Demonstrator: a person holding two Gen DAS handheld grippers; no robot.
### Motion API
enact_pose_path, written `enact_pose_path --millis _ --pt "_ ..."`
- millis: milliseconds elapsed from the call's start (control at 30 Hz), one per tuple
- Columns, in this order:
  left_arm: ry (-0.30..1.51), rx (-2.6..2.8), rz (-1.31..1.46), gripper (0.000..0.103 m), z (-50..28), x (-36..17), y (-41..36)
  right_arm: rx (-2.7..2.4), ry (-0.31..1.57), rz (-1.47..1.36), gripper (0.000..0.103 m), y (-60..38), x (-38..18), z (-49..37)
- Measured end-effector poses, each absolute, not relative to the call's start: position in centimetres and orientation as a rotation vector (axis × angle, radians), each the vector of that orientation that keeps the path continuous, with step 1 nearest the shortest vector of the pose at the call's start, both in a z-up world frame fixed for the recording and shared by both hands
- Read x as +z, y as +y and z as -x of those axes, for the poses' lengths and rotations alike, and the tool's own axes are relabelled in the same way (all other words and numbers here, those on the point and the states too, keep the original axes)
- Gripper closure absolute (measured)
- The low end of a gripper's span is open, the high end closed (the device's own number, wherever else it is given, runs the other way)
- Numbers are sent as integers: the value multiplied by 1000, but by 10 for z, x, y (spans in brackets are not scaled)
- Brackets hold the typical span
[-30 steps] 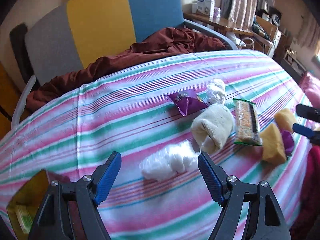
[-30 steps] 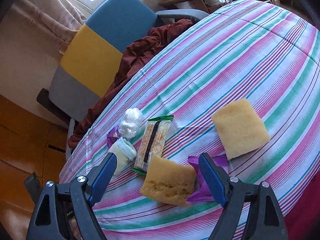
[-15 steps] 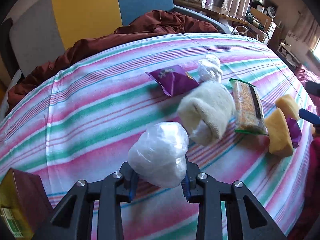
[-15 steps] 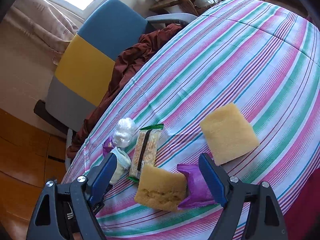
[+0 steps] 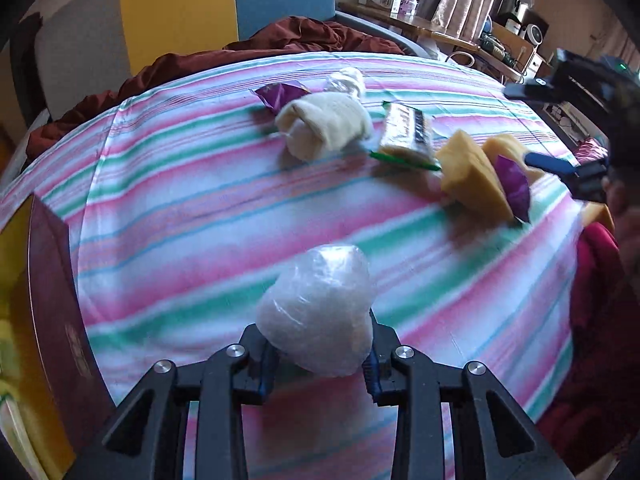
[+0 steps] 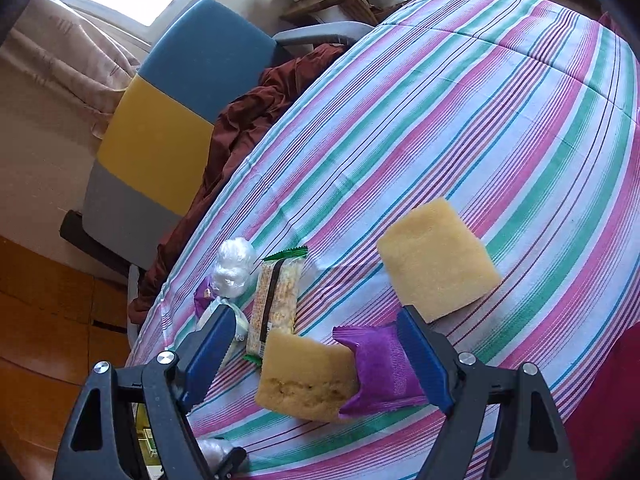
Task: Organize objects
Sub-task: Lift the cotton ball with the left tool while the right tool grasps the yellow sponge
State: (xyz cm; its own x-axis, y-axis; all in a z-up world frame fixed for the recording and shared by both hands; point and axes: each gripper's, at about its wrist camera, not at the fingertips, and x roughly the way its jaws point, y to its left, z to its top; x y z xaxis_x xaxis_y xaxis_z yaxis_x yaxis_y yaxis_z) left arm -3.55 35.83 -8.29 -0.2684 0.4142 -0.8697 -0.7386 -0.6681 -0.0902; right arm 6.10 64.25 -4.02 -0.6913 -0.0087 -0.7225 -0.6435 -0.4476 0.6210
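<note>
Altogether two sponges, two purple packets (both small).

Striped bed carries a cream sock roll, snack bar, two sponges, two purple packets, a plastic wad, and a maroon box at the edge.

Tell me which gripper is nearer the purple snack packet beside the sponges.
Right. The right gripper hangs open just above the purple packet; the left gripper, shut on a clear plastic bag, is farther across the bedspread.
</note>
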Motion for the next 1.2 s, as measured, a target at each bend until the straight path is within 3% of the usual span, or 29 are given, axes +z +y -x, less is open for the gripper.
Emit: enact_pose_path --millis 167,300,367,800,867,1067,1200 --pt "428 1998 1169 68 5 -84 340 2328 1312 968 26 627 -29 -48" --pt "432 1987 1146 68 -5 -83 329 2506 1033 1155 25 586 -16 -16" --pt "408 1981 1149 68 -5 -82 324 2537 887 1213 17 570 -14 -8" --pt "312 1955 1144 68 -5 -85 308 2342 272 1468 14 539 -44 19" --pt "307 1958 1141 67 -4 -85 307 2320 273 1507 41 542 -50 21" --pt "296 1961 1127 68 -6 -85 304 2390 370 1413 57 551 -36 14" --pt "285 1970 1121 68 -7 -84 302 2434 417 1396 58 550 -32 14"
